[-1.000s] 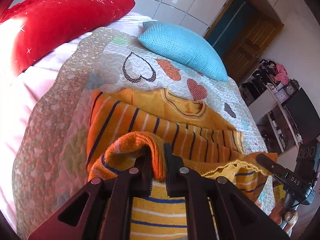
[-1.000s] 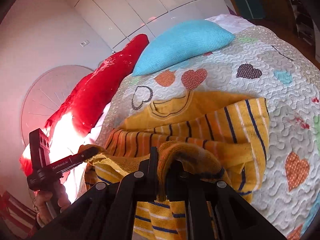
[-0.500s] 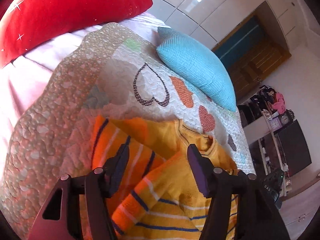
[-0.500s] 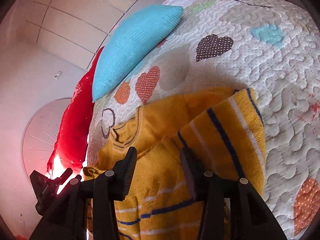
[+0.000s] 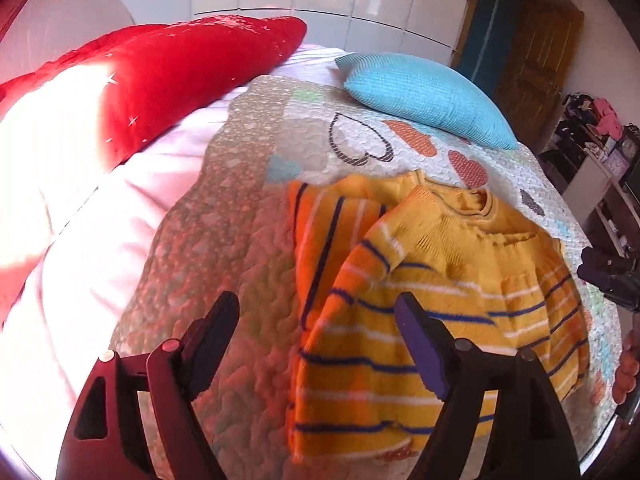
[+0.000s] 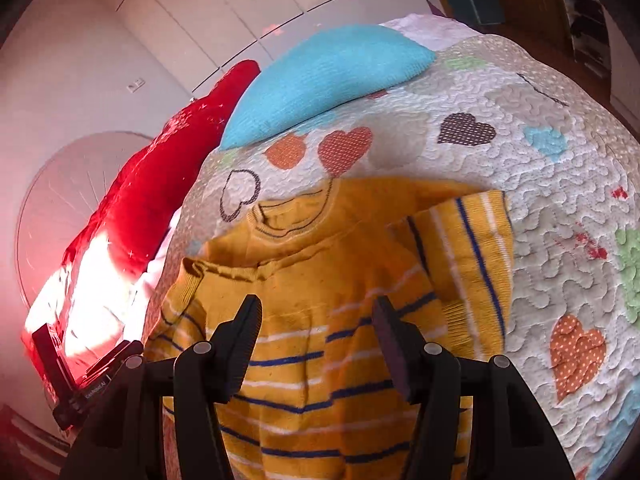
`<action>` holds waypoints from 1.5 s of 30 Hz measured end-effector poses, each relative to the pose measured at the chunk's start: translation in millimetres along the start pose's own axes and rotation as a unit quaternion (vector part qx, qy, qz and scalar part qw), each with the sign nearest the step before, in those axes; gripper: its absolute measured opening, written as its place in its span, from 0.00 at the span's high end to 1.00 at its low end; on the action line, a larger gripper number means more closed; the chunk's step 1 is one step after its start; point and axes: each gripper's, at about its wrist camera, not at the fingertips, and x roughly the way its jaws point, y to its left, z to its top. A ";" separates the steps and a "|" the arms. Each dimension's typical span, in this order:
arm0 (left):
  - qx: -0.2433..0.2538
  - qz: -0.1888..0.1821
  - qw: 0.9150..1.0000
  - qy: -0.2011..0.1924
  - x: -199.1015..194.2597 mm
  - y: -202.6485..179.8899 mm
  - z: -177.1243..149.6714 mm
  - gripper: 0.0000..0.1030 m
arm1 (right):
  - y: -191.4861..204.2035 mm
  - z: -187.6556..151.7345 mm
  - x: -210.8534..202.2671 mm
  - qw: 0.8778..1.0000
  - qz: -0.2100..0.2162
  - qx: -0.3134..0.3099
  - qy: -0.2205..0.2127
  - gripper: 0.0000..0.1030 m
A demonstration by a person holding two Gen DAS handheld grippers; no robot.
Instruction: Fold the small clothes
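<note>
Left wrist view: the left gripper (image 5: 316,320) gapes wide, holding nothing; the striped yellow sweater (image 5: 436,280) lies folded on the heart quilt (image 5: 224,248) toward 3 o'clock.

Right wrist view: the right gripper (image 6: 316,322) is spread, empty, above the sweater (image 6: 320,280); at 8 o'clock, the other gripper's lettering is illegible.

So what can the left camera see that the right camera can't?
Only the left wrist view shows the wooden door and the cluttered shelves.

Only the right wrist view shows the orange dotted heart near the quilt's right side.

Both show the yellow striped sweater, blue pillow, red pillow, and open grippers: left gripper, right gripper.
</note>
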 end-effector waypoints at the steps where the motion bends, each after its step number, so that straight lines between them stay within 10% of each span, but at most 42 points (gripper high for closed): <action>1: -0.010 0.004 1.000 0.002 2.0 4.3 -9.9 0.23 | 13.1 -4.4 5.3 1.000 0.003 -0.013 0.006 0.40; 4: -0.032 0.001 0.999 0.018 16.6 17.3 -34.1 0.30 | 57.2 -19.3 30.6 0.997 0.005 -0.063 0.034 0.40; 6: -0.023 -0.016 0.999 0.034 27.9 21.9 -44.5 0.75 | 87.8 -29.0 52.5 0.994 0.002 -0.101 0.052 0.45; 8: -0.031 -0.051 0.998 0.023 28.1 29.8 -50.7 0.78 | 116.3 -35.5 79.2 0.988 -0.002 -0.136 0.071 0.46; 15: -0.108 -0.153 0.982 0.023 34.3 60.3 -55.0 0.77 | 202.1 -34.7 184.0 0.959 -0.062 -0.255 0.103 0.54; 22: -0.116 -0.170 0.978 0.025 34.3 64.1 -57.2 0.72 | 241.5 -17.2 255.3 0.941 -0.114 -0.278 0.156 0.47; 29: -0.117 -0.156 0.981 0.014 18.9 66.1 -62.1 0.61 | 248.6 5.1 175.2 0.967 -0.081 -0.230 0.081 0.46; 34: -0.115 -0.144 0.983 0.008 6.5 68.9 -65.4 0.51 | 234.3 -14.5 154.9 0.950 -0.152 -0.262 0.080 0.63; 45: -0.115 -0.157 0.981 0.023 15.6 71.0 -62.0 0.45 | 253.9 -30.6 251.7 0.924 -0.200 -0.302 0.127 0.62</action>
